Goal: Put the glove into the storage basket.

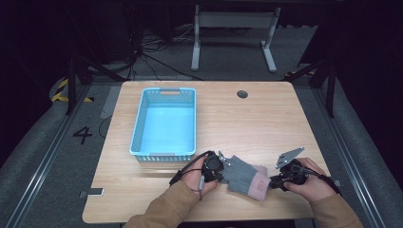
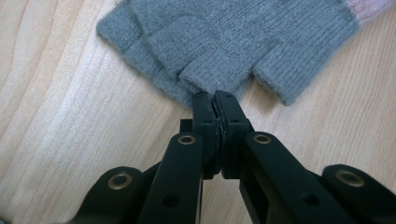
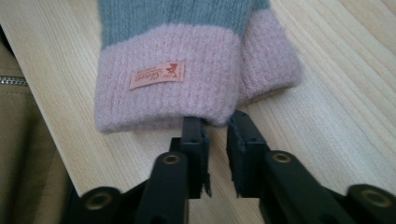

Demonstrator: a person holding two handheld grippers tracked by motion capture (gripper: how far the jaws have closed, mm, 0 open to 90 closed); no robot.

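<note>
Grey glove (image 1: 243, 178) lies flat on the bench (image 1: 266, 118), long axis running between the claws: left claw (image 2: 215, 100) pinched shut on a fingertip, right claw (image 3: 218, 123) slightly parted at the pink cuff (image 3: 168, 88), basket (image 1: 164, 154) just beyond.

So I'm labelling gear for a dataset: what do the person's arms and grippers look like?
Tan sleeves cover both forearms. Each hand holds a black two-jaw gripper, left and right, with brass-ringed holes along the jaws. A grey three-cornered plate tops the right one; a black cable loops off the left.
</note>
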